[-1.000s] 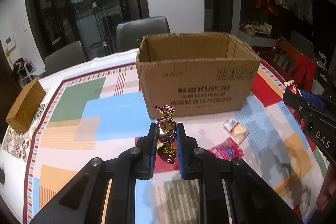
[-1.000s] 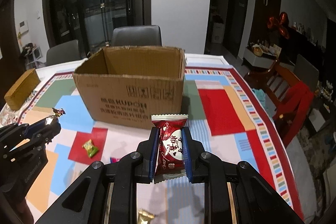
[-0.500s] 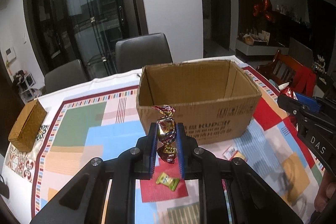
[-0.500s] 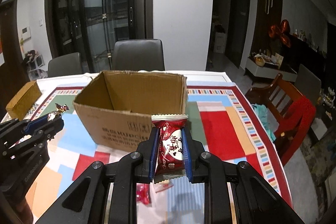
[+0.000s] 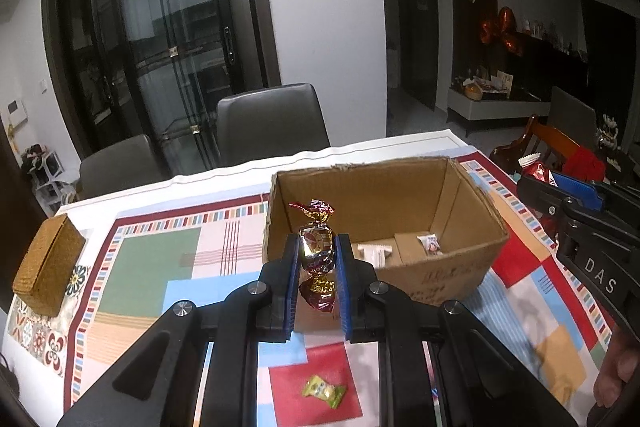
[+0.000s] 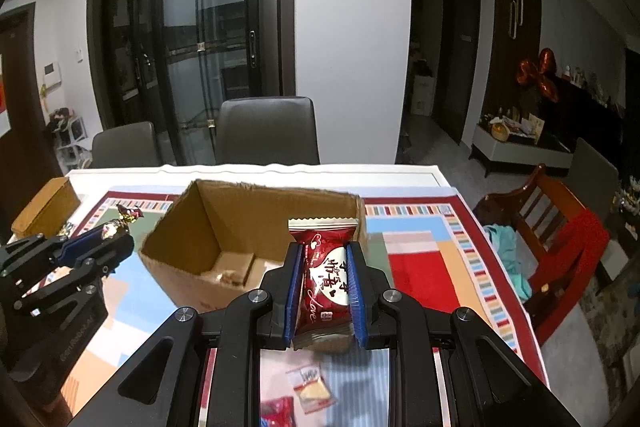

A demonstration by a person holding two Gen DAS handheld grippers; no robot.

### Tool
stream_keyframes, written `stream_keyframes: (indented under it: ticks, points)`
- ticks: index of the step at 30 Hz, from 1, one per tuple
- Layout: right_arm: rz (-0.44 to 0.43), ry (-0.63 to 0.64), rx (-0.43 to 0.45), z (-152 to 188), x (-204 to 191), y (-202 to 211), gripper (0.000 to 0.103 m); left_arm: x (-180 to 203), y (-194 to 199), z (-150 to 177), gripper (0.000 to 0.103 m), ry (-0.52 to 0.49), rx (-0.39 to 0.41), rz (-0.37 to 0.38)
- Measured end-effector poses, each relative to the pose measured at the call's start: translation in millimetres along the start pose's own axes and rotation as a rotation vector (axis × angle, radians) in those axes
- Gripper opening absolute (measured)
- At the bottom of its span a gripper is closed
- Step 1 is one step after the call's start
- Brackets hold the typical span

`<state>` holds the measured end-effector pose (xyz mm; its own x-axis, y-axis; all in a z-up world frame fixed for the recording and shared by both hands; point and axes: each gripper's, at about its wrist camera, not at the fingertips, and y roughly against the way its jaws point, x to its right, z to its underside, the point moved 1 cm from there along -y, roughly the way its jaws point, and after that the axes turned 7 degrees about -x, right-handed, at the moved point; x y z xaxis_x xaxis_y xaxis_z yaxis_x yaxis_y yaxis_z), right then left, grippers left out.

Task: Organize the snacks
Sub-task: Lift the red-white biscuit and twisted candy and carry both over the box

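A: The left gripper (image 5: 317,263) is closed on a twisted foil candy (image 5: 316,251); the candy stands upright between the blue pads, in the air in front of the near wall of the cardboard box (image 5: 472,223). The right gripper (image 6: 323,287) is closed on a red snack packet (image 6: 326,281); it hangs near the right corner of the same box (image 6: 176,227).

B: So both snacks are above the counter (image 5: 160,259), not yet over the opening; what could go wrong, in his judgement?

A: If a gripper opens too early, the snack would fall on the cloth in front of the box; the candy is round and slippery, so it could also roll away. The packet is wide and is pinched only in the middle; it may catch on the rim and tip outside.

B: And the two grippers?

A: They come to one box from both sides; they could touch each other. Loose sweets lie below, a green one (image 5: 323,391) and a small packet (image 6: 311,385); these remain to collect.
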<state>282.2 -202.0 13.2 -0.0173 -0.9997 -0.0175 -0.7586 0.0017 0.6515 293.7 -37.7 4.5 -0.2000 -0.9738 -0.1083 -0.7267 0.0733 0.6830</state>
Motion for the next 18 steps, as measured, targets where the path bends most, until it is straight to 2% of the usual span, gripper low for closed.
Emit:
stream_keyframes:
  ticks: [7, 18]
  points:
    - [0.000, 0.020, 0.007, -18, -4, -14, 0.023, 0, -14, -17, 0.018, -0.019, 0.021, 0.012]
    - [-0.004, 0.029, -0.006, -36, -9, -38, 0.023, -3, -47, -32, 0.018, -0.020, -0.005, 0.025]
